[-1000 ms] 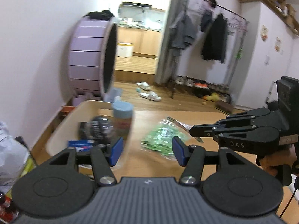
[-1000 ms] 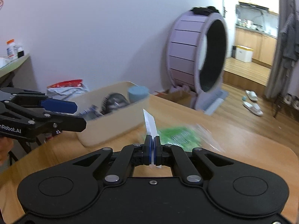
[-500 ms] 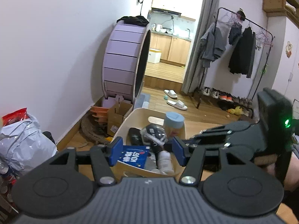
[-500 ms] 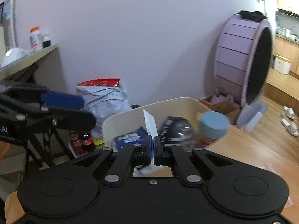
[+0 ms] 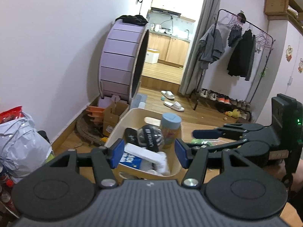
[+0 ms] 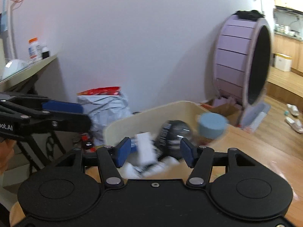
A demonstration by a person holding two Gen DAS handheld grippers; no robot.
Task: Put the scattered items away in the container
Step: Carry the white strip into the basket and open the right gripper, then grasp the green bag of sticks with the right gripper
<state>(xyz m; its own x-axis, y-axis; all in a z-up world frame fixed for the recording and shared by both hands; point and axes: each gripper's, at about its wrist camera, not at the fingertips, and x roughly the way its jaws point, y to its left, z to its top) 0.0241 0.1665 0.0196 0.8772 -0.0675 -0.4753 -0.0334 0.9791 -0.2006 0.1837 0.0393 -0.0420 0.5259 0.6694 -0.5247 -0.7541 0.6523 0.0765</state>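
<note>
Your left gripper (image 5: 148,152) hovered over the near edge of the cream container (image 5: 121,122), its jaws standing half apart with nothing clamped between them. Your right gripper (image 6: 155,154) pointed down into the same container (image 6: 132,120) from the other side; its jaws were opening, and the white packet (image 6: 144,148) lay blurred between and below them, free of either pad, inside the container. In the left wrist view that white packet (image 5: 145,153) rested at 6 o'clock in the container, across a blue box (image 5: 130,159). A black round item (image 5: 151,137) sat at the centre, with a blue-lidded jar (image 5: 170,130) upright at its 3 o'clock, just beside it. A green packet (image 5: 200,141) remained on the desk (image 5: 198,124) outside the container, at 3 o'clock of the jar, partly hidden behind the right gripper (image 5: 204,132). Beyond the desk stood a purple wheel (image 5: 121,60) against the wall at 11 o'clock, and a grey bag (image 6: 106,109) sat on the floor.
</note>
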